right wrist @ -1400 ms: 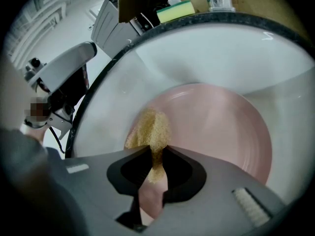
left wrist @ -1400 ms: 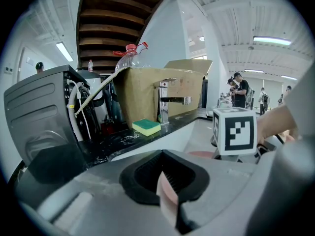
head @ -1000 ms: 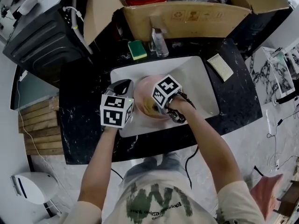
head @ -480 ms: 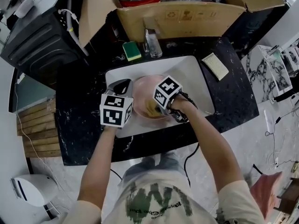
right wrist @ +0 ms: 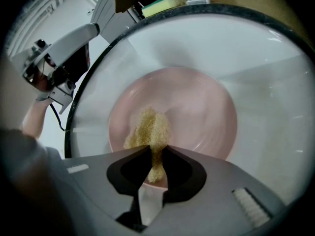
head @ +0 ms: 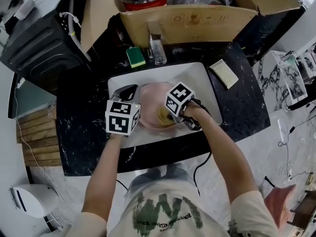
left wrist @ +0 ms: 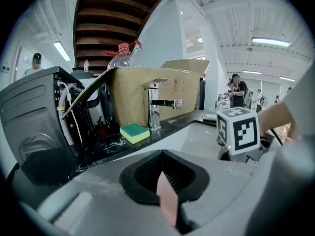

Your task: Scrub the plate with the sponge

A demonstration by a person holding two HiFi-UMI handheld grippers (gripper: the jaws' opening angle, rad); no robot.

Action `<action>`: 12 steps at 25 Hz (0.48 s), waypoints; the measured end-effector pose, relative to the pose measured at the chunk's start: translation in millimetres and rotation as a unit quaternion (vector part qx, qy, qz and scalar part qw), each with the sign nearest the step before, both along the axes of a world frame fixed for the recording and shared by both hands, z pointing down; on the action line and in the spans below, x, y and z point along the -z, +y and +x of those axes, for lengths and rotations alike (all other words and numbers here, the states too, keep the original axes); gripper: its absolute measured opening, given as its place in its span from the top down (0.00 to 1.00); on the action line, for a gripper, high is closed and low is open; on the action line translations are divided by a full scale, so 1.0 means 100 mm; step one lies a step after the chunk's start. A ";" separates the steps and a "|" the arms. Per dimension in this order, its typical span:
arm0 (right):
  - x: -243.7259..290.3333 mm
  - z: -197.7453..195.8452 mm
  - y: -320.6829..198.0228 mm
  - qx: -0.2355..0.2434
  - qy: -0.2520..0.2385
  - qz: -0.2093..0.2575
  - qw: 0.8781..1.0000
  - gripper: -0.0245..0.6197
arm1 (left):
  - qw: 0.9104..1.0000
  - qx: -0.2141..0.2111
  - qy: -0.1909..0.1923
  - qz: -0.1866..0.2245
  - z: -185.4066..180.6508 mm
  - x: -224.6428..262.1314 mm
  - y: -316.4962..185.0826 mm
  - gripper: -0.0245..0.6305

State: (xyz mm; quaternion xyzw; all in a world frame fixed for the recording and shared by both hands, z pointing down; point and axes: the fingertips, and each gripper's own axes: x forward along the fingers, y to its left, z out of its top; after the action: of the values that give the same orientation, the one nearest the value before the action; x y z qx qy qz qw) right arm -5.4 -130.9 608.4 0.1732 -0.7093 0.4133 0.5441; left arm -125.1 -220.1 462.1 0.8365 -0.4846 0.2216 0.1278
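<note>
Looks mid-scrub, not finished: the right gripper (right wrist: 153, 163) is pinching the yellow sponge (right wrist: 147, 129) and pressing it onto the pink plate (right wrist: 197, 112), which sits in the white sink (head: 197, 78) with the left gripper (left wrist: 166, 186) clamped on its rim. Count-wise: 1 plate, 2 grippers, 1 sponge in use, plus 1 green sponge (head: 135, 56) by the tap (head: 157, 46) and 1 pale pad (head: 222, 73) off to the side.
</note>
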 end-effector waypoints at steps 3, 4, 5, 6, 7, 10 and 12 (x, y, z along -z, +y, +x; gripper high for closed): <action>0.00 0.08 -0.04 -0.002 0.003 0.001 1.000 0.86 | 1.000 0.002 0.002 0.000 0.04 0.01 -0.02 0.96; 0.00 0.11 -0.06 -0.003 0.003 0.002 1.000 0.86 | 1.000 0.003 0.002 -0.001 0.06 0.00 -0.03 0.96; 0.00 0.13 -0.08 -0.003 0.004 0.003 1.000 0.86 | 1.000 0.003 0.003 -0.002 0.07 0.00 -0.04 0.96; 0.00 0.15 -0.10 -0.002 0.005 0.005 1.000 0.86 | 1.000 0.004 0.003 -0.002 0.09 0.00 -0.04 0.96; 0.00 0.17 -0.11 -0.002 0.006 0.007 1.000 0.86 | 1.000 0.005 0.003 -0.003 0.10 -0.01 -0.05 0.96; -0.02 0.23 -0.17 0.001 0.012 0.012 1.000 0.86 | 1.000 0.007 0.002 -0.006 0.13 -0.03 -0.06 0.96; -0.04 0.25 -0.22 0.004 0.016 0.017 1.000 0.86 | 1.000 0.011 0.002 -0.008 0.12 -0.05 -0.07 0.96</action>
State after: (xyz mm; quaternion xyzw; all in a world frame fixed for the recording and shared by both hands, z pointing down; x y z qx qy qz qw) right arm 19.8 -152.6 612.7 0.1864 -0.7082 0.3961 0.5540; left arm -112.8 -227.2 466.7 0.8303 -0.4919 0.2225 0.1380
